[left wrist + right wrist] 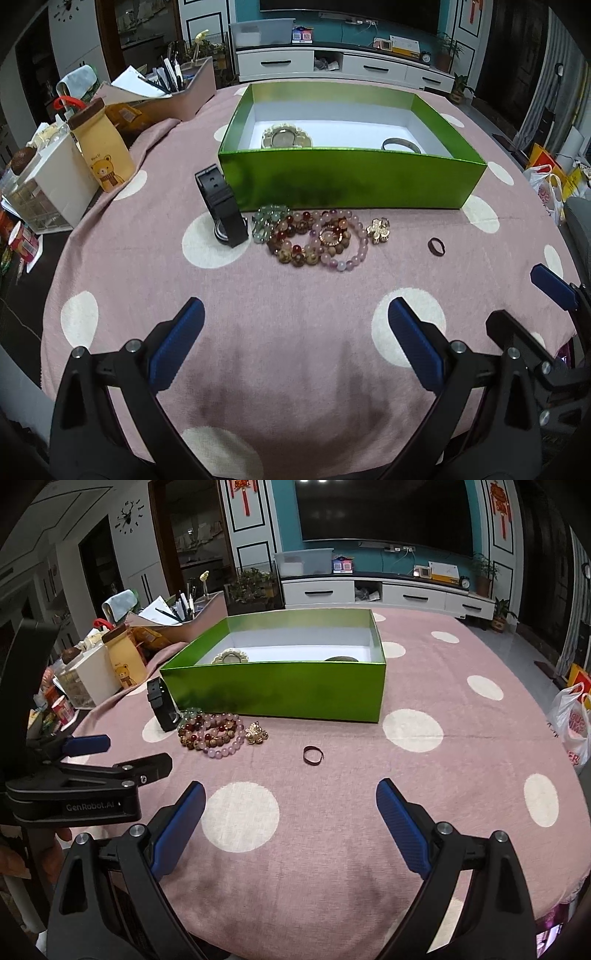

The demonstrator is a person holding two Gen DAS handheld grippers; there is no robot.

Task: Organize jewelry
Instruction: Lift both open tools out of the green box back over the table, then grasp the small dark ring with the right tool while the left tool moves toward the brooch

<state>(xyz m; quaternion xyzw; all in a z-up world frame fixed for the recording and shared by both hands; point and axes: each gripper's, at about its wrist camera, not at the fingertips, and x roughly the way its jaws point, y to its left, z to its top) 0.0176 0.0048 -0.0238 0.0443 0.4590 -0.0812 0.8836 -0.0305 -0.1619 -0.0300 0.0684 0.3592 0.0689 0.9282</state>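
A green box [347, 181] [273, 690] stands open on the pink dotted cloth. Inside lie a gold flower-shaped piece [286, 137] and a silver bangle [400, 144]. In front of the box sit a black watch [221, 206] [160, 705], a heap of bead bracelets [314, 240] [212, 733], a gold flower brooch [378, 229] [256, 733] and a dark ring [436, 246] [313, 755]. My left gripper [295, 332] hangs open, short of the bracelets. My right gripper [291, 823] is open too, short of the ring. Both hold nothing.
At the table's left edge stand a cream bear-print bag [105, 155], a white drawer box [48, 188] and a pen-filled holder [184, 92]. A plastic bag [570, 727] sits off the right edge. The pink cloth [461, 775] extends right of the box.
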